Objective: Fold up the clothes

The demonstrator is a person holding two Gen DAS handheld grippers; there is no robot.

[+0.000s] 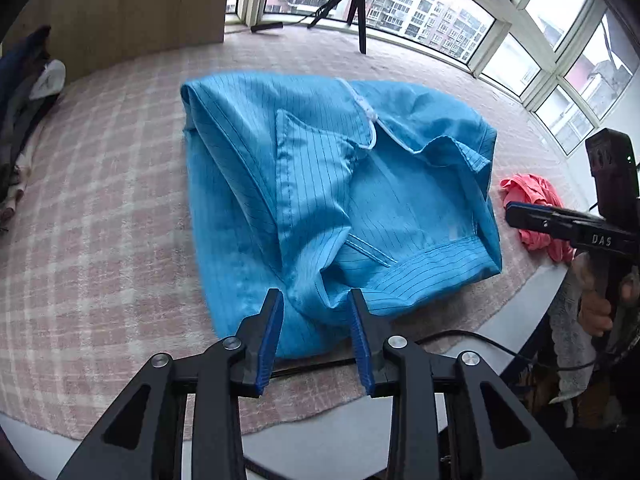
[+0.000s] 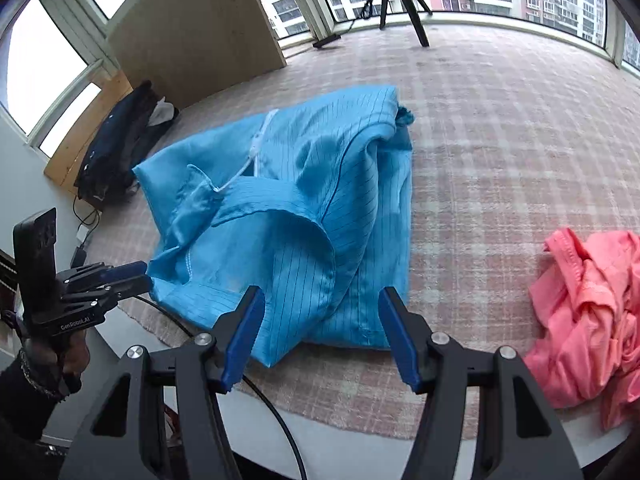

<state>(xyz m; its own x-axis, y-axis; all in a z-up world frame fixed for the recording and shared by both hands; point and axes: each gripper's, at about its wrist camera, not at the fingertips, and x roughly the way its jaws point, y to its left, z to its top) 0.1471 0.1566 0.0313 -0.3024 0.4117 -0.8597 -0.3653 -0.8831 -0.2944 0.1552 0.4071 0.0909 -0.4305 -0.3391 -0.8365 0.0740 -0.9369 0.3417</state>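
Blue garment (image 1: 340, 200) is lying bunched at frame centre on checked rug (image 1: 100, 200). Left gripper (image 1: 316, 336) and right gripper (image 2: 320, 332) are hovering open, holding nothing. Risk: slippery layers shifting, spoiling folds.

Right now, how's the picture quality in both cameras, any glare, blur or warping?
Left wrist view: sharp on the blue garment, windows blown out white, fisheye bends the frames. Right wrist view: soft daylight, faint shadows, pink garment stretched at the edge, corners vignetted black.
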